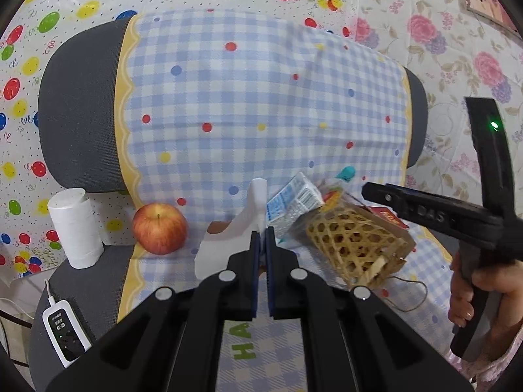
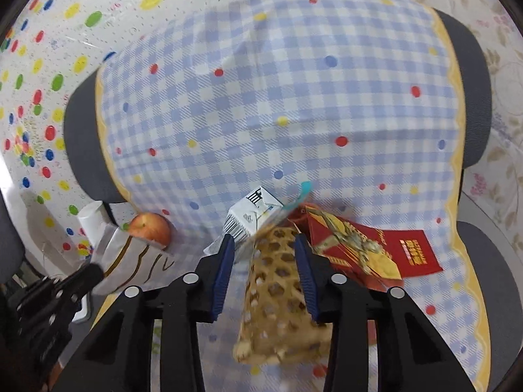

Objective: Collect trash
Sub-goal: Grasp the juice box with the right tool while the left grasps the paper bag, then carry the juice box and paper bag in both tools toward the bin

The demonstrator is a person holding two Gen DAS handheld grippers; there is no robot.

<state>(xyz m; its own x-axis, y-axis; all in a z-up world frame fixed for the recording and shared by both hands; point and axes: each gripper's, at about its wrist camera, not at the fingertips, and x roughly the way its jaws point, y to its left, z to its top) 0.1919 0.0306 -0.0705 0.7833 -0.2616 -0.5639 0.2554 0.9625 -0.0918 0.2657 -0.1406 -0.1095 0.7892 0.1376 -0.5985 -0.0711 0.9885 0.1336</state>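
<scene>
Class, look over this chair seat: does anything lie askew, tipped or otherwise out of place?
Yes. The woven bamboo basket lies tipped on its side on the checked cloth, with a milk carton and red packets jumbled at its mouth. The apple and paper roll stand upright.

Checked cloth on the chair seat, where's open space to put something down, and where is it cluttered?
The checked cloth is bare behind the apple and milk carton, up the backrest. Crowded at the front right: carton, woven basket and red packet bunch together.
</scene>
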